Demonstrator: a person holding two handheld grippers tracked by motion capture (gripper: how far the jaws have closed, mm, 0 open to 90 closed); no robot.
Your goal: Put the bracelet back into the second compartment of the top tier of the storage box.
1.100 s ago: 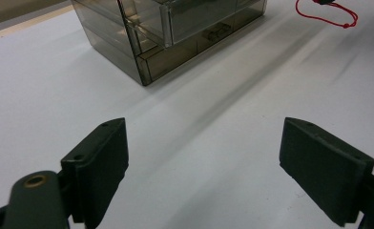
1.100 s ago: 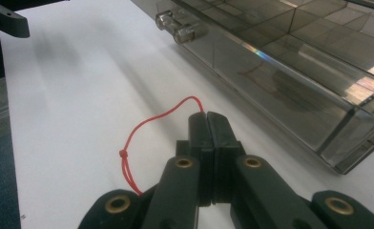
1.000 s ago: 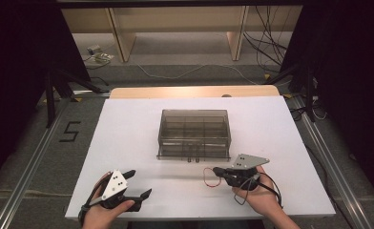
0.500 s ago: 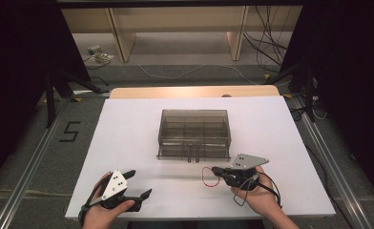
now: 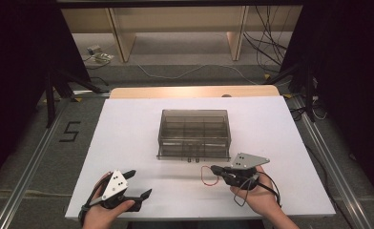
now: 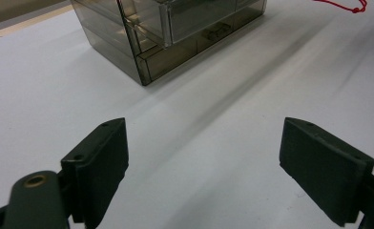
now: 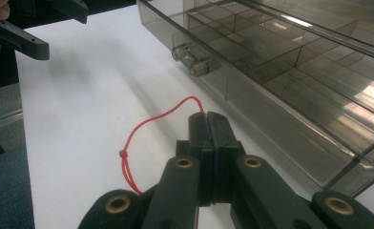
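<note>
On the bench (image 5: 128, 124), my right gripper (image 7: 209, 121) is pinching the red string (image 7: 147, 125) beside the clear box (image 5: 193, 133); my left gripper (image 6: 204, 157) is holding its fingers spread.

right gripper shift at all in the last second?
No. The right gripper sits in the same spot off the clear box's front right corner as before, fingers shut on the red string.

Grey carpet floor (image 5: 27, 157), wooden shelving (image 5: 175, 24), trailing cables (image 5: 266, 47).
</note>
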